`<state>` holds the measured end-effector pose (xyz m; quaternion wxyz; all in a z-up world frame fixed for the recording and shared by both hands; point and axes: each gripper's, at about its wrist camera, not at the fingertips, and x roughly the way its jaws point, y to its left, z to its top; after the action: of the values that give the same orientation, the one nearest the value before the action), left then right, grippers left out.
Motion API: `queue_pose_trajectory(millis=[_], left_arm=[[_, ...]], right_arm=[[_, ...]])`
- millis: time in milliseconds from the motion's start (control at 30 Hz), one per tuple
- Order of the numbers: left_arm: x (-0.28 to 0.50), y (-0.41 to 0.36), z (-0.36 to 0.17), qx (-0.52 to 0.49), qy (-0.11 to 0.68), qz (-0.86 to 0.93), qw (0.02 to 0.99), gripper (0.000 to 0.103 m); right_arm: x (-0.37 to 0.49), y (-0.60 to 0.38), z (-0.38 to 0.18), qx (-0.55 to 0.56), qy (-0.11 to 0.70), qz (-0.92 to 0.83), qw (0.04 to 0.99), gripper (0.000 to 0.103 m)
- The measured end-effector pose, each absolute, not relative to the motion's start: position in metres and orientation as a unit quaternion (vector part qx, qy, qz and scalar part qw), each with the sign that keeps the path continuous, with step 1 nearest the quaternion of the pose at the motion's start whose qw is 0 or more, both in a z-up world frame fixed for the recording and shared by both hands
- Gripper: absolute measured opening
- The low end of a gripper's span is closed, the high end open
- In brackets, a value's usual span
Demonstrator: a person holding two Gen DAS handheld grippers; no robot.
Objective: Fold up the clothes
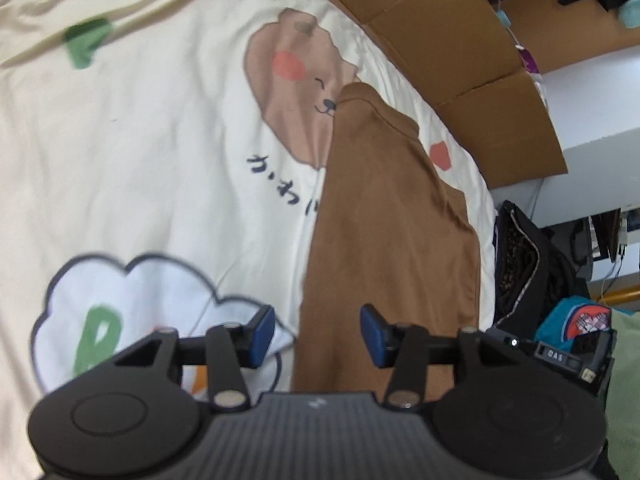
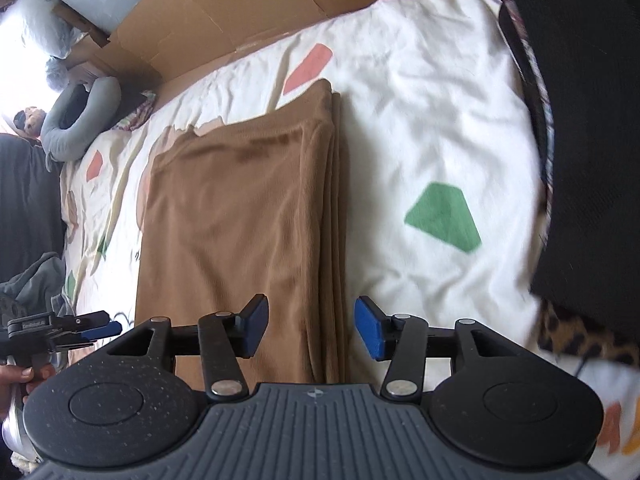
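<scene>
Brown folded knit garment (image 2: pixel 240 216) lies flat on my cream patterned bedsheet (image 2: pixel 420 128); left tool (image 1: pixel 318 336) and right tool (image 2: pixel 311 326) look parted, seemingly gripping nothing.

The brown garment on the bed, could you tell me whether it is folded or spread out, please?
Folded. The brown garment lies as a narrow rectangle on the bedsheet, with several stacked layers showing along its right edge.
</scene>
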<state>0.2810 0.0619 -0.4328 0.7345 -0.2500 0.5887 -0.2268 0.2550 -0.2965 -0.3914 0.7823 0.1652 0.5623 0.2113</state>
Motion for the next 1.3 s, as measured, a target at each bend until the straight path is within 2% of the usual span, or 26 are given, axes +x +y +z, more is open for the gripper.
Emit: queue_pose_trajectory(millis=[233, 833, 1000, 1133, 1300], left_arm=[[0.305, 0.042, -0.455, -0.246, 0.597, -0.239, 0.725, 0.049], [0.363, 0.031, -0.479, -0.317, 0.565, -0.277, 0.709, 0.048], [0.381, 0.028, -0.484, -0.326, 0.551, -0.297, 0.709, 0.043], [0.395, 0.021, -0.485, -0.321, 0.548, -0.298, 0.712, 0.032], [0.41, 0.006, -0.476, -0.281, 0.543, -0.302, 0.732, 0.031]], right_arm=[[0.281, -0.298, -0.412, 0.198, 0.556, 0.208, 0.78, 0.055], [0.329, -0.297, -0.452, 0.302, 0.552, 0.228, 0.743, 0.054], [0.345, -0.293, -0.458, 0.316, 0.544, 0.234, 0.742, 0.053], [0.355, -0.293, -0.46, 0.322, 0.54, 0.24, 0.74, 0.053], [0.365, -0.292, -0.462, 0.327, 0.534, 0.239, 0.742, 0.047]])
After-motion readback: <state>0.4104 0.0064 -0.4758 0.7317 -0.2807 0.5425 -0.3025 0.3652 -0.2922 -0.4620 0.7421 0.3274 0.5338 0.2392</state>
